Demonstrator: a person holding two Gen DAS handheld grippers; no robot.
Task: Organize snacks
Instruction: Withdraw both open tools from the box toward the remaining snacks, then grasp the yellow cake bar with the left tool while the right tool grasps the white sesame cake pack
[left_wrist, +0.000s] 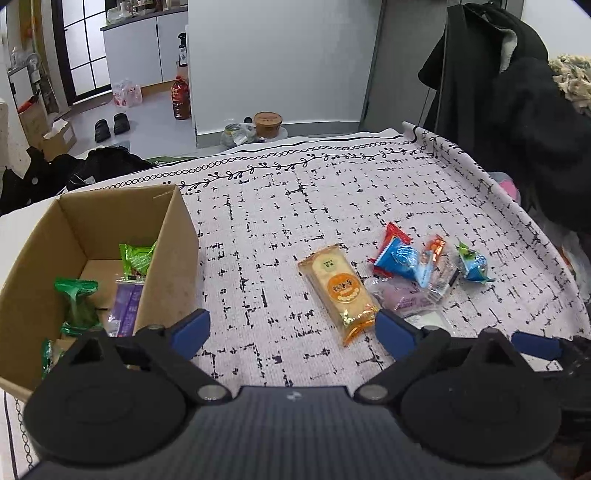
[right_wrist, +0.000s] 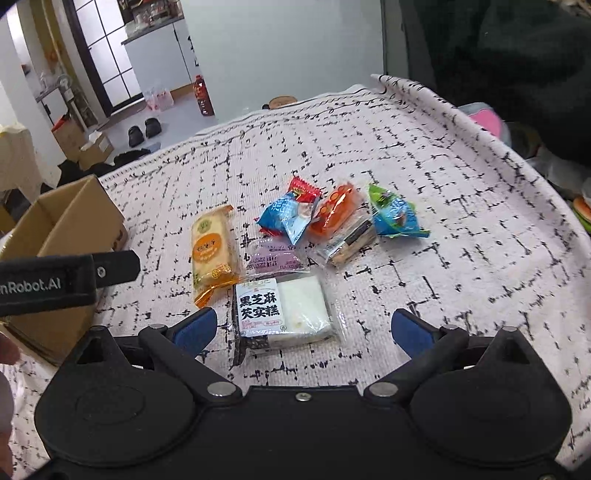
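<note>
My left gripper (left_wrist: 293, 330) is open over the patterned tablecloth (left_wrist: 258, 229), with nothing between its fingers. An orange cracker pack (left_wrist: 340, 291) lies just ahead, its near end by the right-hand finger. Behind it is a pile of small snacks: a blue-and-red one (left_wrist: 395, 254), an orange one (left_wrist: 436, 266), a blue-green one (left_wrist: 472, 264) and a purple one (left_wrist: 402, 299). My right gripper (right_wrist: 304, 326) is open and low over a white-and-black sesame cake pack (right_wrist: 284, 314), which lies between the fingers without touching them. A cardboard box (left_wrist: 162, 236) at the left holds green and purple snacks.
Dark coats (left_wrist: 517, 92) hang past the table's right edge. Beyond the far edge are a floor with shoes (left_wrist: 110, 125), an oil bottle (left_wrist: 181, 96) and a tub (left_wrist: 267, 123). The left gripper's finger (right_wrist: 114, 267) shows beside the box (right_wrist: 74, 218) in the right wrist view.
</note>
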